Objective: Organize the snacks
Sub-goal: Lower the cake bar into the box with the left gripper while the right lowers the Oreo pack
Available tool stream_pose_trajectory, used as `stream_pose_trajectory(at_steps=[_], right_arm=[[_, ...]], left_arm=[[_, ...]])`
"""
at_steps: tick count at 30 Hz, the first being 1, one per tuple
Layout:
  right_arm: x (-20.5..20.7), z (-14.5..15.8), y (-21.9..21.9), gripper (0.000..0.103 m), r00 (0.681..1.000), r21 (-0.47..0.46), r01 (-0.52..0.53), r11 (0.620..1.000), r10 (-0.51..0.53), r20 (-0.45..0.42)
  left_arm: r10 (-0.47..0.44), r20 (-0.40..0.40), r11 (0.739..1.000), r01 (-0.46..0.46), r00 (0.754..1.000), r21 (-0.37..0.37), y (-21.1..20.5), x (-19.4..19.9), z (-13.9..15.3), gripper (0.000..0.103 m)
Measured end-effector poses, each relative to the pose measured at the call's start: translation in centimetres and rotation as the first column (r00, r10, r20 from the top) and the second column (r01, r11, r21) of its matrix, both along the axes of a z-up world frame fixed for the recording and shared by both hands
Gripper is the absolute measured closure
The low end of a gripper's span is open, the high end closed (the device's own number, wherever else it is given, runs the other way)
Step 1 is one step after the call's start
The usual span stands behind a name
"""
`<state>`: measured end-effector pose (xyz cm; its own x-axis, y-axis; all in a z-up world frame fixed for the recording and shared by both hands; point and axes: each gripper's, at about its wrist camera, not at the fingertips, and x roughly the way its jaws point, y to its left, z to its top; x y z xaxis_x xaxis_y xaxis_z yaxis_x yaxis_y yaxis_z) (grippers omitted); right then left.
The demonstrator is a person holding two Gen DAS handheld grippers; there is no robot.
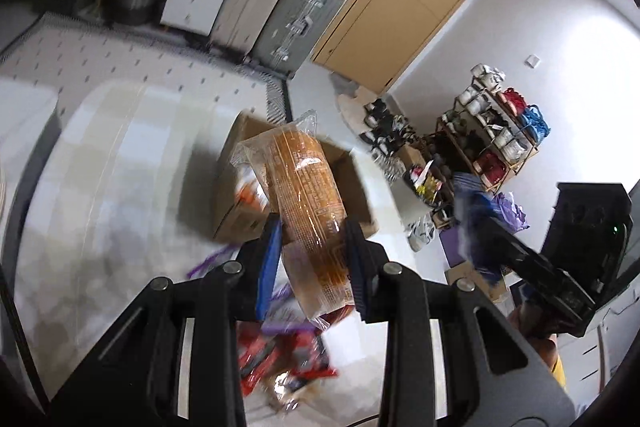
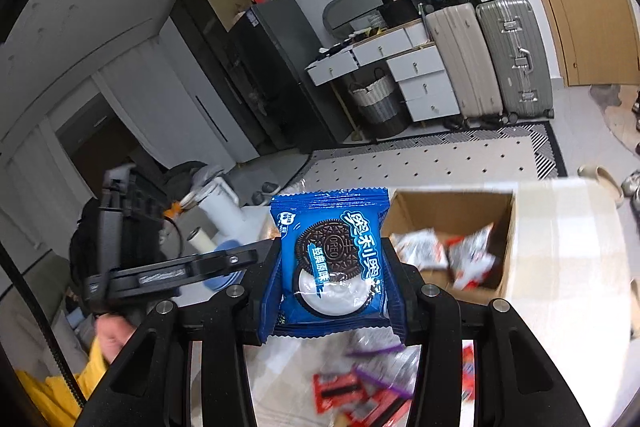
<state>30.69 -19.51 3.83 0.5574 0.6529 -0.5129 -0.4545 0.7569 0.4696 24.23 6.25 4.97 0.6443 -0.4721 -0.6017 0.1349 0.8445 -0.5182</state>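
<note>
My left gripper [image 1: 312,227] is shut on a clear-wrapped orange-brown snack pack [image 1: 308,199], held up above the white table [image 1: 120,155]. Behind it stands an open cardboard box [image 1: 352,183]. My right gripper [image 2: 332,247] is shut on a blue Oreo packet [image 2: 332,259], which stands upright between the blue pads. The cardboard box [image 2: 452,211] lies to its right, with several red-and-white packets [image 2: 444,251] inside. The right gripper [image 1: 480,227] shows at the right of the left wrist view, blurred. The left gripper's body [image 2: 160,267] shows at the left of the right wrist view.
A loose pile of red and purple snack packets [image 1: 280,355] lies on the table below both grippers, seen too as packets [image 2: 360,387]. Suitcases [image 2: 488,63], drawers, a basket and a dark cabinet stand along the far wall. A shoe rack [image 1: 492,139] stands by the door.
</note>
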Motion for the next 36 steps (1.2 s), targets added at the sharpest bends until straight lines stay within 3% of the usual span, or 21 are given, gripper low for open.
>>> stream_pose_trajectory(at_steps=[4, 9, 11, 12, 15, 18, 25, 29, 34, 36], right_arm=[[4.0, -0.6, 0.6, 0.058, 1.000, -0.050, 0.013, 0.999, -0.014, -0.026], [9.5, -3.9, 1.0, 0.058, 0.992, -0.116, 0.036, 0.993, -0.049, -0.114], [11.3, -5.4, 1.4, 0.058, 0.989, -0.168, 0.033, 0.985, -0.057, -0.139], [12.0, -5.9, 1.4, 0.058, 0.987, -0.183, 0.030, 0.983, -0.058, -0.147], [13.5, -7.7, 1.4, 0.058, 0.983, -0.209, 0.029, 0.977, -0.066, -0.169], [14.2, -9.2, 1.2, 0.058, 0.981, -0.218, 0.022, 0.976, -0.063, -0.184], [15.2, -11.8, 1.5, 0.058, 0.975, -0.230, 0.005, 0.973, -0.055, -0.214], [15.6, -12.4, 1.3, 0.058, 0.973, -0.233, 0.009, 0.972, -0.062, -0.221], [15.5, -12.7, 1.1, 0.058, 0.973, -0.240, 0.009, 0.971, -0.063, -0.220], [15.2, -12.8, 1.4, 0.054, 0.975, -0.281, 0.005, 0.960, -0.067, -0.212]], left_arm=[[-0.030, 0.044, 0.999, 0.028, 0.999, 0.038, -2.0, 2.8, 3.2, 0.075], [-0.040, 0.017, 0.995, 0.038, 0.999, 0.088, -4.4, 8.6, 3.7, 0.075], [-0.040, 0.024, 0.992, 0.037, 0.999, 0.117, -5.1, 11.1, 2.5, 0.075], [-0.056, 0.008, 0.988, 0.054, 0.998, 0.148, -5.7, 12.3, 1.6, 0.075], [-0.083, -0.073, 0.984, 0.093, 0.994, 0.150, -6.7, 15.4, -1.6, 0.075], [-0.081, -0.122, 0.984, 0.098, 0.989, 0.146, -6.8, 16.9, -4.1, 0.076], [-0.099, -0.150, 0.974, 0.127, 0.984, 0.188, -7.7, 18.3, -8.2, 0.076], [-0.108, -0.148, 0.968, 0.138, 0.983, 0.210, -8.5, 18.2, -9.2, 0.082], [-0.102, -0.133, 0.967, 0.130, 0.986, 0.220, -9.0, 18.7, -9.4, 0.082], [-0.108, -0.140, 0.967, 0.136, 0.984, 0.215, -9.2, 18.8, -9.5, 0.082]])
